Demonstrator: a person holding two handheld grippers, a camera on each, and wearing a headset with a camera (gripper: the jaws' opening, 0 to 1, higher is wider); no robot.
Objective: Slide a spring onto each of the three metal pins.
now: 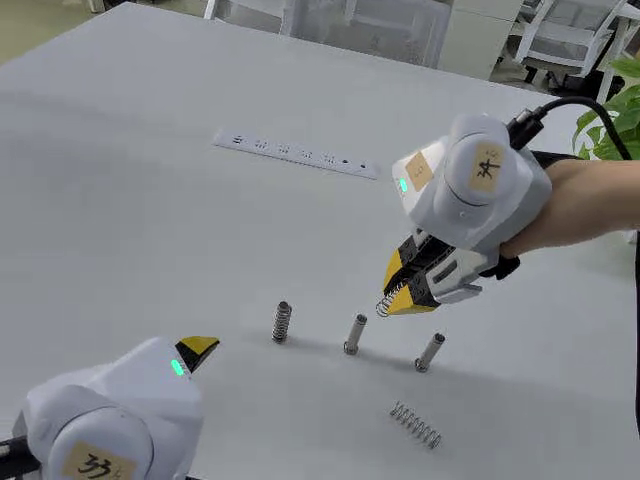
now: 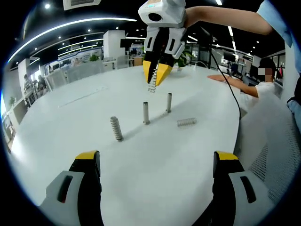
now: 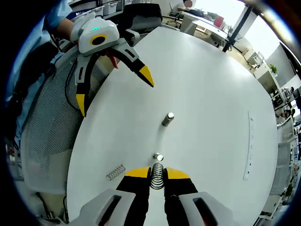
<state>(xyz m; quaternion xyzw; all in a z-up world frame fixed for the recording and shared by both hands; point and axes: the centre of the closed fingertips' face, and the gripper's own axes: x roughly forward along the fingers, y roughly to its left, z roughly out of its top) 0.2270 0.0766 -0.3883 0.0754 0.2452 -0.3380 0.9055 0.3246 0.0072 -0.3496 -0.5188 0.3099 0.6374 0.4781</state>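
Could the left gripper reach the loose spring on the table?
Likely yes: the left gripper is open, bare table leads to the loose spring, and the right gripper hangs above the pins.

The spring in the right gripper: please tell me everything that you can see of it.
The spring is a small coil of thin grey wire, metal by its look. The right gripper has its yellow-tipped jaws shut on its upper part; the lower coils hang free. It is tilted, held in the air over the white table, just above the bare middle pin and apart from it. Only the jaws touch it.
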